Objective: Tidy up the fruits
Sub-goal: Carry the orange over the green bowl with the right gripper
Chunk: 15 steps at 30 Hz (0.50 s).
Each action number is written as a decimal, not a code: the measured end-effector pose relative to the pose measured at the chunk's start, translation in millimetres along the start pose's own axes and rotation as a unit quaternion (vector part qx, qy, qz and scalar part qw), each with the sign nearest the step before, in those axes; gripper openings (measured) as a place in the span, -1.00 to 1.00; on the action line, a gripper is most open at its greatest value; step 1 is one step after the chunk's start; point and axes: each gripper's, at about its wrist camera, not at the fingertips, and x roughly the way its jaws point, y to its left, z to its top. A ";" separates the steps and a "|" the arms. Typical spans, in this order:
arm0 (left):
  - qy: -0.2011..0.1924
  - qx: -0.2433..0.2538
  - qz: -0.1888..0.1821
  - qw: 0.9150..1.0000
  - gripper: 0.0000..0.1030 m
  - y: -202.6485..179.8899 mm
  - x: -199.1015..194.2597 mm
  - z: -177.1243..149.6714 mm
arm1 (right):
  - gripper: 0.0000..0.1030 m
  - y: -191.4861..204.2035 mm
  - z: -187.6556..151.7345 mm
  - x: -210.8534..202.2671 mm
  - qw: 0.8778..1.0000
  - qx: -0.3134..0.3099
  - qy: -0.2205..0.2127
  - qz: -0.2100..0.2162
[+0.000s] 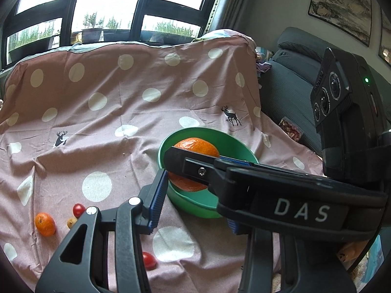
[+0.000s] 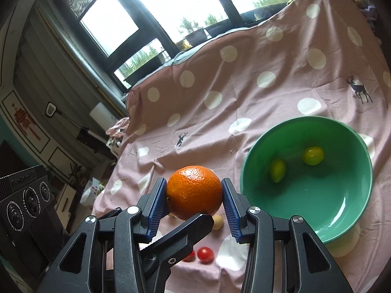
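Observation:
A large orange (image 2: 194, 193) hangs above the cloth, left of the green bowl (image 2: 342, 195). My right gripper (image 2: 193, 180) is shut on the orange, a blue pad on each side. My left gripper (image 1: 190, 178) grips the same orange (image 1: 195, 146) crosswise. Its left pad (image 1: 158, 195) touches the fruit, and its other finger is hidden behind a right-gripper finger (image 1: 193, 168). In the right wrist view a left-gripper finger (image 2: 188, 227) lies under the orange. Two green fruits (image 2: 313, 155) (image 2: 277, 171) sit in the bowl (image 1: 234, 146).
On the pink dotted cloth (image 1: 102, 112) lie a small tangerine (image 1: 45, 224), cherry tomatoes (image 1: 78, 210) (image 1: 149, 260) and a small yellowish fruit (image 1: 70, 222). A grey sofa (image 1: 288, 92) stands to the right of the cloth, and windows are behind it.

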 end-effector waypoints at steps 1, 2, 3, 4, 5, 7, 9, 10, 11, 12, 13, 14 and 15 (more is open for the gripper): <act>0.001 0.004 -0.002 1.000 -0.18 -3.1 3.0 1.1 | -0.09 -3.2 -0.1 -1.9 1.000 0.003 -0.003 -0.004; 0.002 0.007 -0.004 1.000 -0.18 -5.9 6.2 2.5 | -0.09 -6.5 0.7 -3.6 1.000 0.007 -0.005 -0.007; 0.004 0.011 -0.006 1.000 -0.18 -8.6 9.3 3.7 | -0.09 -10.0 1.5 -5.3 1.000 0.010 -0.008 -0.010; 0.007 0.014 -0.009 1.000 -0.18 -11.1 12.9 5.1 | -0.09 -13.4 2.0 -6.7 1.000 0.014 -0.010 -0.013; 0.009 0.016 -0.012 1.000 -0.18 -13.5 16.1 6.1 | -0.09 -17.3 2.6 -8.4 1.000 0.018 -0.012 -0.015; 0.012 0.022 -0.015 1.000 -0.18 -19.3 22.4 8.5 | -0.09 -24.9 4.1 -11.4 0.999 0.026 -0.016 -0.018; 0.016 0.027 -0.018 0.999 -0.19 -24.2 28.5 9.8 | -0.09 -33.5 5.9 -14.2 0.999 0.036 -0.020 -0.018; 0.018 0.029 -0.021 0.999 -0.19 -26.4 30.5 9.6 | -0.09 -37.9 6.6 -15.9 0.999 0.041 -0.022 -0.019; 0.021 0.030 -0.024 0.999 -0.19 -28.7 34.1 10.1 | -0.09 -42.1 7.2 -17.1 0.999 0.045 -0.023 -0.021; 0.024 0.031 -0.028 0.999 -0.19 -31.0 37.8 10.7 | -0.09 -46.2 7.5 -18.5 0.998 0.049 -0.024 -0.023; 0.026 0.032 -0.031 0.999 -0.19 -33.2 41.2 11.4 | -0.09 -49.9 7.5 -19.5 0.998 0.053 -0.024 -0.026; 0.028 0.033 -0.034 0.998 -0.19 -35.0 44.4 11.7 | -0.09 -53.6 7.4 -20.6 0.998 0.057 -0.025 -0.029; 0.030 0.035 -0.036 0.998 -0.19 -37.0 47.1 11.6 | -0.09 -57.4 7.5 -21.6 0.997 0.061 -0.025 -0.031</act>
